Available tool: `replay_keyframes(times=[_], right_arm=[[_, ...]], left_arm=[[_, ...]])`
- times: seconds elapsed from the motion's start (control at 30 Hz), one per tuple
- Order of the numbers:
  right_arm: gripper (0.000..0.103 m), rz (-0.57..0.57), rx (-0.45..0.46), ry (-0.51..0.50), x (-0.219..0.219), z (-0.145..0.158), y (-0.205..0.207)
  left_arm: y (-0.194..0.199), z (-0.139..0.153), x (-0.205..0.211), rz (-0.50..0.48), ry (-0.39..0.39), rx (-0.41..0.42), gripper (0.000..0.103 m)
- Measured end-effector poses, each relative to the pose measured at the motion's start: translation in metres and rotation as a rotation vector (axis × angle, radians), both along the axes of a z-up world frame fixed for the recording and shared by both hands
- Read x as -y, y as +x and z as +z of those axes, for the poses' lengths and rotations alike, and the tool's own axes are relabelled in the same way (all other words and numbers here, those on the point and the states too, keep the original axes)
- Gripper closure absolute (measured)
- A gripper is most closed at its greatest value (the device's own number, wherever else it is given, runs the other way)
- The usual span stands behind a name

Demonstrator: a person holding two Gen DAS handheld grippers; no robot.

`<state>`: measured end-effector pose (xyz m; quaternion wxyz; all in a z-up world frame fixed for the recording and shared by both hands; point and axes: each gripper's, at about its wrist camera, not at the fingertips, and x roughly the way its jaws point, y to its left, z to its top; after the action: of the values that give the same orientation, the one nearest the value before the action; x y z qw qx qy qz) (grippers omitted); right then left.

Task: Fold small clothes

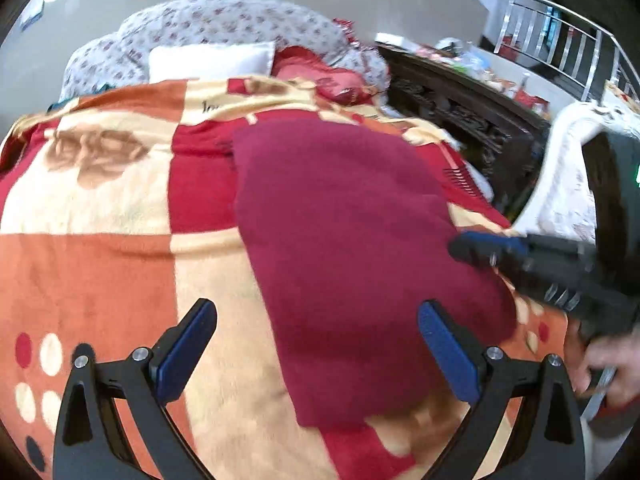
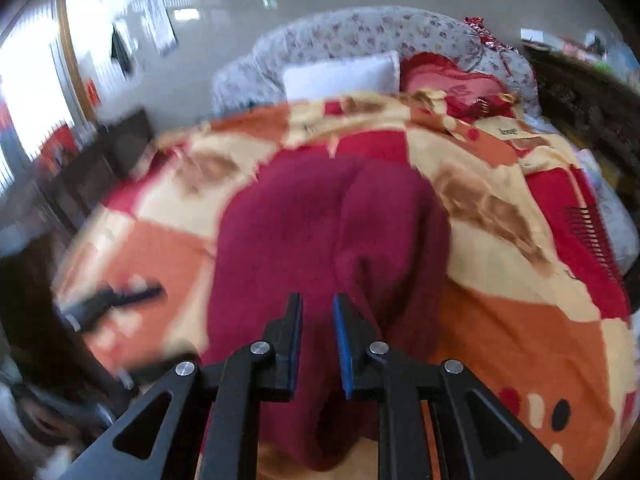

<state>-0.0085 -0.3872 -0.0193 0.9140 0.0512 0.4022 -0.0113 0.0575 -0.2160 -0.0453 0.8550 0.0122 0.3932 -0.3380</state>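
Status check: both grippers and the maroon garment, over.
Left gripper wide open, empty. Right gripper jaws narrow, nothing pinched. Maroon garment lying folded on patterned blanket. Nothing in the way.

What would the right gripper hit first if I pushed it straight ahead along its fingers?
Most likely the maroon garment lying on the patterned blanket. The right gripper points down at it with nothing visible between, though how far off it is cannot be told.

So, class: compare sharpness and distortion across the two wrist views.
Left wrist view: maroon cloth fairly sharp, right claw smeared, blanket bulging from the fisheye. Right wrist view: heavier motion blur at left, window overexposed.
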Motion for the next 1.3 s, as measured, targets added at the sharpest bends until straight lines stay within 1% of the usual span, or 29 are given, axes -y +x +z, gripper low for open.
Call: replay_keyframes(times=[0.03, 0.1, 0.17, 0.23, 0.27, 0.3, 0.33, 0.37, 0.4, 0.43, 0.5, 0.53, 0.6, 0.63, 0.67, 0.7, 0.73, 0.77, 0.8, 0.83, 0.87, 0.9, 0.97, 1.0, 1.07, 1.13, 1.2, 1.3], right_arm=[[0.086, -0.032, -0.016, -0.009, 0.008, -0.014, 0.004], [0.078, -0.06, -0.001, 0.061, 0.023, -0.028, 0.005], [0.077, -0.051, 0.016, 0.12, 0.031, -0.023, 0.001], [0.07, -0.039, 0.059, 0.169, 0.039, -0.013, -0.011], [0.054, -0.046, 0.08, 0.192, 0.043, -0.01, -0.016], [0.03, -0.062, 0.106, 0.218, 0.05, -0.009, -0.021], [0.018, -0.078, 0.14, 0.258, 0.058, -0.01, -0.025], [0.004, -0.08, 0.158, 0.293, 0.064, -0.013, -0.024], [0.003, -0.083, 0.146, 0.324, 0.069, -0.021, -0.02], [0.003, -0.088, 0.116, 0.331, 0.07, -0.026, -0.011], [0.003, -0.083, 0.058, 0.35, 0.07, -0.041, 0.003], [0.003, -0.07, 0.049, 0.378, 0.07, -0.048, 0.009], [0.004, -0.052, 0.051, 0.432, 0.07, -0.055, 0.015], [0.004, -0.053, 0.051, 0.431, 0.068, -0.057, 0.019], [0.008, -0.053, 0.049, 0.426, 0.067, -0.059, 0.022], [0.019, -0.053, 0.047, 0.425, 0.065, -0.059, 0.023], [0.022, -0.056, 0.047, 0.417, 0.063, -0.057, 0.023], [0.031, -0.052, 0.051, 0.397, 0.059, -0.052, 0.021], [0.039, -0.05, 0.056, 0.379, 0.056, -0.047, 0.018], [0.041, -0.044, 0.065, 0.37, 0.052, -0.04, 0.014], [0.044, -0.038, 0.073, 0.373, 0.048, -0.034, 0.011], [0.046, -0.027, 0.084, 0.384, 0.044, -0.026, 0.006], [0.047, -0.003, 0.104, 0.407, 0.034, -0.013, -0.003], [0.047, 0.014, 0.112, 0.415, 0.027, -0.007, -0.008], [0.047, 0.057, 0.112, 0.439, 0.011, 0.004, -0.02], [0.047, 0.106, 0.107, 0.47, -0.01, 0.01, -0.033], [0.047, 0.151, 0.077, 0.491, -0.035, 0.007, -0.042], [0.047, 0.19, 0.007, 0.514, -0.068, -0.015, -0.05]], left_arm=[[0.005, -0.01, 0.006, 0.002, 0.012, -0.032, 0.003], [0.017, -0.032, 0.014, -0.001, 0.012, -0.122, 0.003], [0.022, -0.037, 0.008, 0.006, -0.04, -0.165, 0.003], [0.021, -0.031, -0.002, 0.011, -0.082, -0.164, 0.003], [0.021, -0.026, -0.008, 0.024, -0.1, -0.138, 0.003], [0.022, -0.022, -0.013, 0.038, -0.12, -0.113, 0.002], [0.025, -0.02, -0.016, 0.055, -0.142, -0.098, 0.002], [0.028, -0.02, -0.017, 0.065, -0.152, -0.098, 0.002], [0.034, -0.022, -0.017, 0.074, -0.156, -0.115, 0.002], [0.043, -0.027, -0.014, 0.078, -0.157, -0.149, 0.002], [0.054, -0.035, -0.01, 0.076, -0.188, -0.203, 0.002], [0.058, -0.039, -0.008, 0.075, -0.208, -0.225, 0.002], [0.06, -0.043, -0.004, 0.074, -0.229, -0.242, 0.002], [0.062, -0.044, 0.0, 0.073, -0.241, -0.247, 0.002], [0.063, -0.045, 0.004, 0.065, -0.249, -0.256, 0.002], [0.062, -0.045, 0.007, 0.045, -0.259, -0.268, 0.013], [0.059, -0.042, 0.012, -0.009, -0.278, -0.283, 0.043], [0.058, -0.038, 0.014, -0.023, -0.264, -0.278, 0.044], [0.054, -0.03, 0.014, -0.027, -0.25, -0.246, 0.047], [0.049, -0.025, 0.012, -0.039, -0.245, -0.231, 0.054], [0.044, -0.018, 0.01, -0.056, -0.241, -0.218, 0.057], [0.039, -0.011, 0.005, -0.066, -0.241, -0.214, 0.058], [0.026, 0.007, -0.009, -0.069, -0.242, -0.201, 0.058], [0.018, 0.017, -0.021, -0.075, -0.237, -0.191, 0.058], [0.002, 0.03, -0.041, -0.085, -0.226, -0.174, 0.058], [-0.016, 0.039, -0.069, -0.085, -0.206, -0.161, 0.058], [-0.033, 0.037, -0.096, -0.063, -0.171, -0.169, 0.057], [-0.047, 0.012, -0.125, -0.021, -0.12, -0.22, 0.057]])
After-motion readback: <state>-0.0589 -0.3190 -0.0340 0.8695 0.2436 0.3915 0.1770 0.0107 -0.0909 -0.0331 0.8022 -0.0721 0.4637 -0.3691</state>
